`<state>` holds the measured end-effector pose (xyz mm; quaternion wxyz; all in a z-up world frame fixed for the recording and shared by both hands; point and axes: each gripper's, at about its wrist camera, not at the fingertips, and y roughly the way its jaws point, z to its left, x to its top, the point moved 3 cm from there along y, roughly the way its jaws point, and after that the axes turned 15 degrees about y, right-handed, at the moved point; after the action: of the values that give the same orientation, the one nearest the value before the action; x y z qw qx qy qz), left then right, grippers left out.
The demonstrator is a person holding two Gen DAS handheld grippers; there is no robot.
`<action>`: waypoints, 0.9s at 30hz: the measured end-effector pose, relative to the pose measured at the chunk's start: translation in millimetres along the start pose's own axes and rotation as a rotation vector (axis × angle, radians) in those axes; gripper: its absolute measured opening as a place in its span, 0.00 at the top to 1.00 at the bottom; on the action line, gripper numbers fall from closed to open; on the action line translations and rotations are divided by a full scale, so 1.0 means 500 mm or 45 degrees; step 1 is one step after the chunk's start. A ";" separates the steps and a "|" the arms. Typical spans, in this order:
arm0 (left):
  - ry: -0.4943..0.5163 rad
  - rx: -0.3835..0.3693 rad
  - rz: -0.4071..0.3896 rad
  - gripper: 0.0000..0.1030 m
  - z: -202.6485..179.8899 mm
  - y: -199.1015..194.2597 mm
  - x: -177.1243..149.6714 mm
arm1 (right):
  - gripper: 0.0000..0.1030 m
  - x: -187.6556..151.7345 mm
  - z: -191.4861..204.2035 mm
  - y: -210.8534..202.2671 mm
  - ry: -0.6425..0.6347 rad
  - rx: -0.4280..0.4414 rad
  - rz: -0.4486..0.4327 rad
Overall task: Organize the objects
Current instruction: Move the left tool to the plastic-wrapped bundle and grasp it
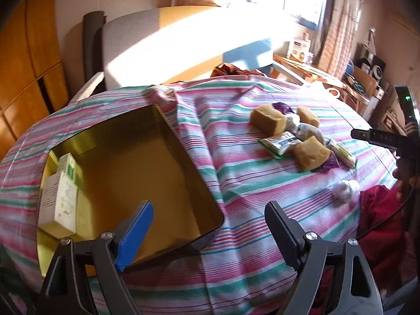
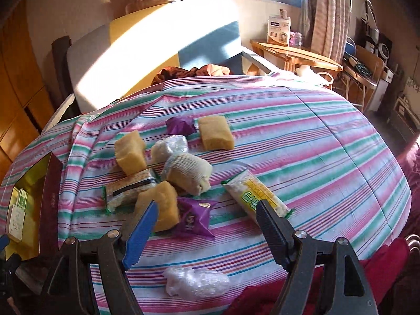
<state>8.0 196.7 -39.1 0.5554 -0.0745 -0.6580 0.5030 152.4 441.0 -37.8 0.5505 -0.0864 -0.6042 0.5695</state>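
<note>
Left gripper (image 1: pixel 208 225) hung above the striped bedcover (image 1: pixel 262 236) with jaws spread wide and nothing between them, its blue-padded finger over the near right corner of the gold tin (image 1: pixel 136 173), its black finger over bare cloth. The tin sat at the left side of the cover, open, mostly bare inside; two white cartons (image 1: pixel 61 191) stood against its left wall, one behind the other. Right gripper (image 2: pixel 207 219) was also spread and empty, hovering above the near part of the snack pile, its blue tip over a yellow sponge-like block (image 2: pixel 160 204) and its black tip by the end of a long yellow-and-green packet (image 2: pixel 256 197). A purple wrapped sweet (image 2: pixel 194 219) lay in the gap below the jaws, touching nothing of the tool as far as could be seen. The pile occupied the middle of the cover: two more yellow blocks (image 2: pixel 130 151) and (image 2: pixel 215 132), a second purple wrapper (image 2: pixel 179 126) toward the far edge, a clear-wrapped pale lump (image 2: pixel 169 147), a rolled knit bundle (image 2: pixel 187 174), and a green-edged flat packet (image 2: pixel 128 190) on the tin side. A crumpled clear plastic ball (image 2: pixel 195 284) lay alone near the front edge, beside red fabric (image 2: pixel 372 262). In the left view the right gripper's body showed at the right edge
</note>
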 end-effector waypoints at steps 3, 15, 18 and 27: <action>0.096 -0.120 0.010 0.20 -0.060 0.037 0.029 | 0.21 0.010 -0.048 0.006 0.161 0.074 0.044; 0.438 -0.512 0.034 0.30 -0.325 0.181 0.124 | 0.20 0.016 -0.122 0.017 0.483 0.316 0.089; 0.546 -0.583 0.042 0.30 -0.383 0.208 0.138 | 0.20 0.018 -0.130 0.014 0.520 0.387 0.082; 0.629 -0.673 0.099 0.36 -0.483 0.279 0.156 | 0.20 0.022 -0.152 0.027 0.613 0.464 0.117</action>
<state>109.2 455.0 -121.7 0.6396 -0.3597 -0.6080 0.3030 199.3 498.6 -61.4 0.6579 -0.1458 -0.3398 0.6561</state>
